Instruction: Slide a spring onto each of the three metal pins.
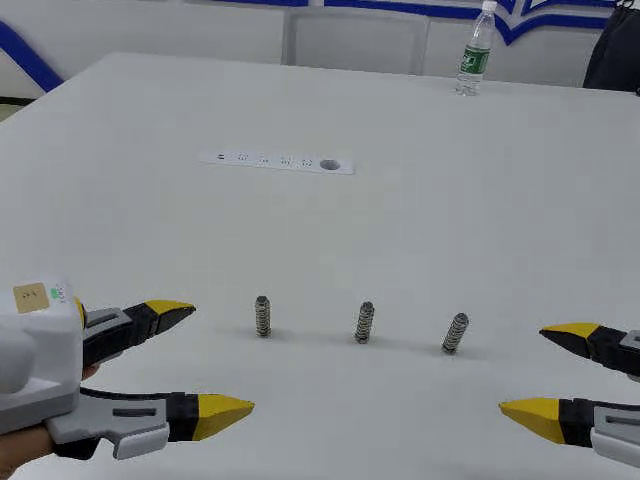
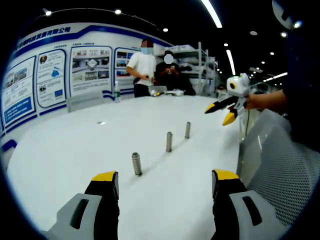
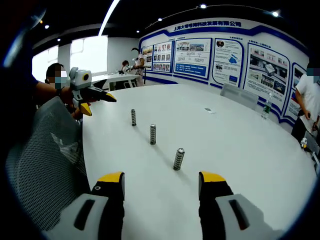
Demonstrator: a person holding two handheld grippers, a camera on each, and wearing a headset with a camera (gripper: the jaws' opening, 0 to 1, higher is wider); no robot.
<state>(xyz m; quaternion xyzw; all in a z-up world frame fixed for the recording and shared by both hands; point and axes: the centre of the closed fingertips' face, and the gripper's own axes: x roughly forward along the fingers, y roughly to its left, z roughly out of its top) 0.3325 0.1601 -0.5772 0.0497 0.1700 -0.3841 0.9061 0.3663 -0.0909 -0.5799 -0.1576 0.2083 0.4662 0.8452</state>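
Clutter was light. White table (image 1: 430, 220) carried a power strip (image 1: 277, 161) lying flat well beyond the work, and a water bottle (image 1: 477, 50) upright near the far edge. Mesh chair back (image 2: 280, 165) stood at the table's near edge, right of the jaws in the left gripper view. People (image 2: 150, 70) stood past the table's far end in that view. Bare tabletop lay between each gripper and the row of springs.

Left spring (image 1: 262, 316), middle spring (image 1: 364, 322) and right spring (image 1: 455, 333) stood in a line across the near part of the table, well apart from each other. Each was sleeved over one of the pins, which the coils mostly hid. Long axes ran vertical, coils stacked from the tabletop up. Right spring looked slightly tilted in the head view.

Left gripper (image 1: 220, 358) hovered left of the row, tips pointing toward the left spring, jaws spread wide and holding nothing. Right gripper (image 1: 524, 370) hovered right of the row, tips pointing toward the right spring, jaws likewise wide apart and empty. Neither touched a spring.
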